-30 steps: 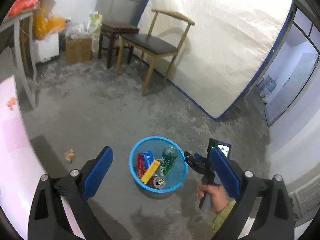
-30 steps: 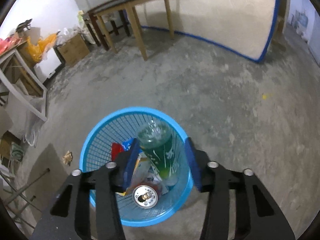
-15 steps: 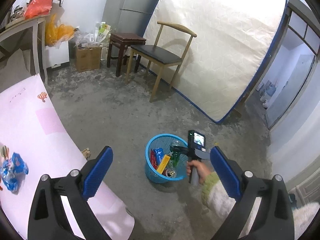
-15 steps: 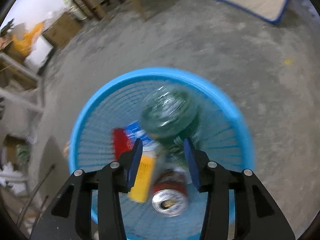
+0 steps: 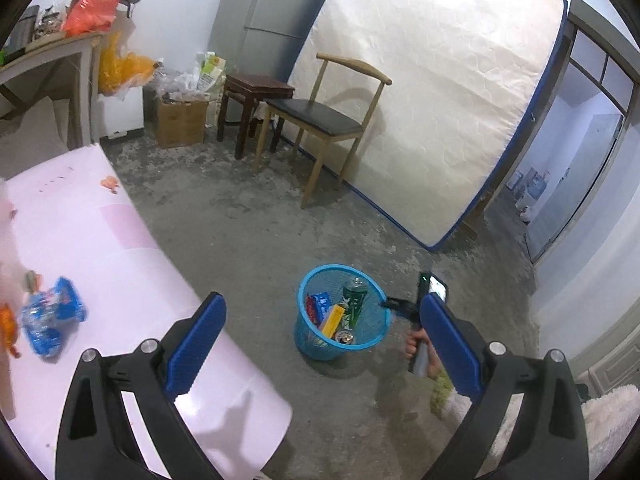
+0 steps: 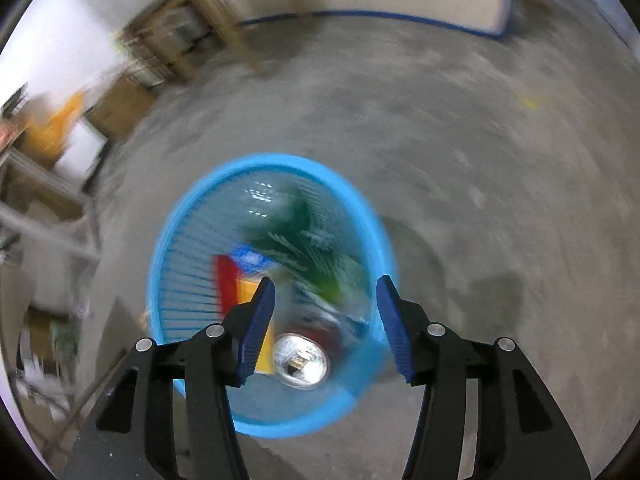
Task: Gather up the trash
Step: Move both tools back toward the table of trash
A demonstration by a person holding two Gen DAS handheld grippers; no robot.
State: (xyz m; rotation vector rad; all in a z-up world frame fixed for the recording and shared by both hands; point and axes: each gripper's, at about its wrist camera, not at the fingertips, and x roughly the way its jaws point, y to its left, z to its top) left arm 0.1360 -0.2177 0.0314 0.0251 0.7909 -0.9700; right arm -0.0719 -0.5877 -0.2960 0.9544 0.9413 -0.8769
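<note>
**Release over the basket; next item waits on the table**

The right gripper (image 6: 326, 320) points steeply down over the blue mesh basket (image 6: 176, 236). Its jaws are opening and stand partly apart. Nothing is pressed between the pads. The green bottle (image 6: 308, 236) lies free inside the basket, below and beyond the fingertips. A silver can (image 6: 300, 366) lies end-up beside it, with red and yellow packets (image 6: 240, 288) alongside. This view is motion-blurred, so finer detail of the contents cannot be read.

The left gripper (image 5: 320, 340) is wide open and holds nothing. It looks across the corner of a pink-covered table (image 5: 132, 280) toward the basket, which stands on the concrete floor (image 5: 248, 232), well apart from the table. The person's right hand (image 5: 416, 350) shows just beside the basket rim.

Step in hand, as judged: drop-off of the bottle, now effectively complete.

Remaining trash: a blue crumpled wrapper (image 5: 50, 320) on the table near its left edge, with an orange item (image 5: 8, 328) just beside it, partly cut off by the frame.

Next move, as judged: bring an open gripper over the wrapper, close on it firmly, and carry it to the basket. The wrapper looks thin and soft; a shallow grip may slip.
</note>
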